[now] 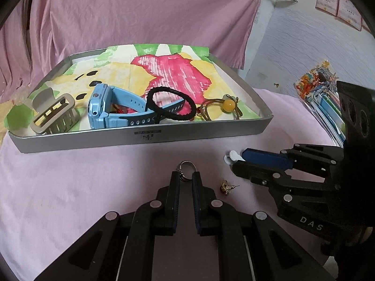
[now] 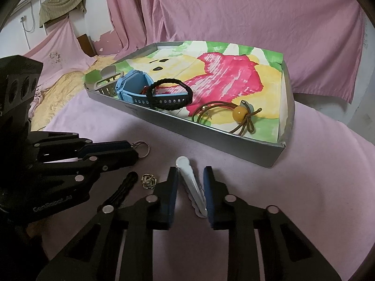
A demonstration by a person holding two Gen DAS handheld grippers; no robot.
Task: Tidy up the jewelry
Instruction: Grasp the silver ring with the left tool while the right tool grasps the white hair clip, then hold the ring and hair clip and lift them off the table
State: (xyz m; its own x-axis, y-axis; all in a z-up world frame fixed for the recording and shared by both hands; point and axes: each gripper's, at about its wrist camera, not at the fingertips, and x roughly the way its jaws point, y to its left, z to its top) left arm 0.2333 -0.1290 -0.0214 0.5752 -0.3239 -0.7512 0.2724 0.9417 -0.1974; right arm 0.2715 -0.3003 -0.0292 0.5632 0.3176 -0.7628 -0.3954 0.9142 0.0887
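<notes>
Both grippers at work below the tray [image 1: 145, 138].
Left gripper [image 1: 186, 175] jaws pinch the light, slippery ring [image 1: 186, 164]; right gripper [image 2: 189, 182] jaws, partly open, straddle the stiff white clip [image 2: 191, 185], best gripped mid-length.

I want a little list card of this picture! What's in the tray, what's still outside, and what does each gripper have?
tray: silver tray lined with painted paper
in tray: blue watch, black hair tie, claw clip, amber bead hair tie
outside on pink cloth: small gold earring
left gripper: shut on metal ring
right gripper: around white hair clip; pads look barely touching
</notes>
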